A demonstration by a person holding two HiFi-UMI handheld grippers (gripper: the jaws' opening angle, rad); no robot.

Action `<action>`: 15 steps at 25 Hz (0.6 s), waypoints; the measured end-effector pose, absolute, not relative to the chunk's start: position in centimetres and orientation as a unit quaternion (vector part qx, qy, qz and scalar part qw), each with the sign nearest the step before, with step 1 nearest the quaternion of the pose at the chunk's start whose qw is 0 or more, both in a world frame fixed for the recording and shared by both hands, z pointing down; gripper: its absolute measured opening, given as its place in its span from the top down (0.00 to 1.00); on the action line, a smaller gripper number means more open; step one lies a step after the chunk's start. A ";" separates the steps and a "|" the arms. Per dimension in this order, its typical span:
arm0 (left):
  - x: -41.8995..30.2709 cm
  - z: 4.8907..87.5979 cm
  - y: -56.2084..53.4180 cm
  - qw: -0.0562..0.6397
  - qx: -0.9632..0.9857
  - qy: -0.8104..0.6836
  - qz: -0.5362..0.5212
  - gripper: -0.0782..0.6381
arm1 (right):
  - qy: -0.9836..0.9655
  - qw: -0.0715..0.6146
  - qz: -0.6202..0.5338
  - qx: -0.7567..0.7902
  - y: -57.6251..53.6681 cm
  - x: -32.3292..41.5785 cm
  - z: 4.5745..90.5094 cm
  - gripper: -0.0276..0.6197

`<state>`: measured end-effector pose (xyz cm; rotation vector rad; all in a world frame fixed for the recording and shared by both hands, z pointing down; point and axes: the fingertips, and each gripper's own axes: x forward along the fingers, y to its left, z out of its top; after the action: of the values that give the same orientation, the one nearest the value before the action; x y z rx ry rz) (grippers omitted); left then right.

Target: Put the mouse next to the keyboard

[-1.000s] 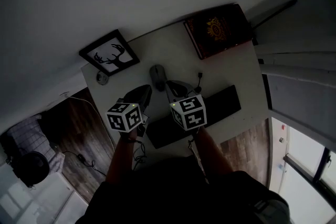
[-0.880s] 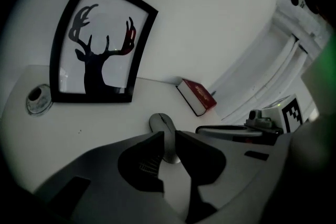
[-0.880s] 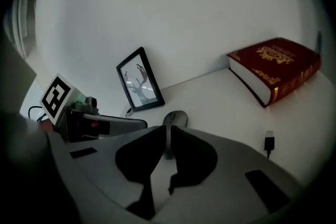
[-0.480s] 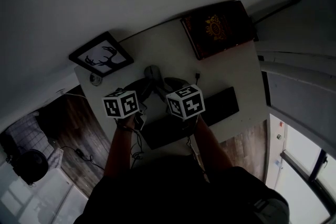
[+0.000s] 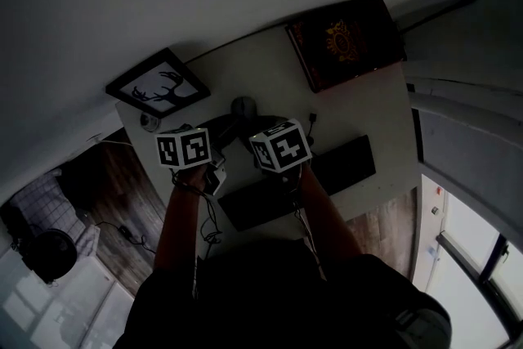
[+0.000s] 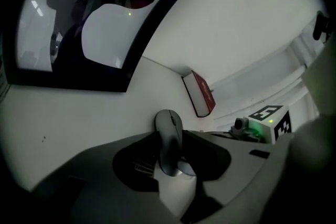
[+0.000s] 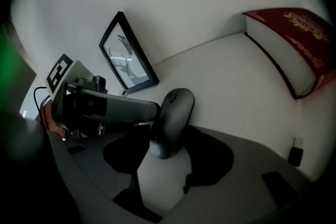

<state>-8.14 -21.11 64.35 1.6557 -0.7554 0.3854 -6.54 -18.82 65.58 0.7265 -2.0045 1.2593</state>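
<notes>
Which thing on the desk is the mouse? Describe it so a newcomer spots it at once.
On the white desk, look at the bare stretch between the framed deer picture and the red book, just beyond the black keyboard. The mouse lies there: a smooth dark grey oval, humped where those neighbours are flat rectangles.

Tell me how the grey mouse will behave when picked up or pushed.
The mouse looks rigid, smooth and rounded, so a pinch on its curved sides may slip. Being slim, it is probably light. It lies low and flat on the white desk, so it should slide rather than tip or roll, perhaps turning if pushed off-centre.
</notes>
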 end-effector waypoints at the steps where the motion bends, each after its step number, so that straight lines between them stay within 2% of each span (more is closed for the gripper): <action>1: -8.1 64.4 -21.1 0.597 0.714 -0.325 0.168 0.70 | -0.766 0.325 0.482 0.275 -18.9 -6.5 65.6 0.62; 3: -8.2 64.4 -21.0 0.599 0.713 -0.325 0.168 0.71 | -0.773 0.324 0.474 0.270 -18.9 -6.4 65.5 0.62; 6: -8.6 64.6 -20.8 0.595 0.711 -0.334 0.169 0.77 | -0.787 0.326 0.447 0.272 -19.2 -6.3 65.2 0.63; 15: -8.7 64.5 -19.9 0.607 0.707 -0.333 0.143 0.79 | -0.797 0.308 0.427 0.295 -19.0 -6.0 64.3 0.69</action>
<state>-8.68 -19.94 64.47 1.6346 -0.7690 0.3294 -6.00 -18.98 64.31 0.7815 -2.1090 1.1285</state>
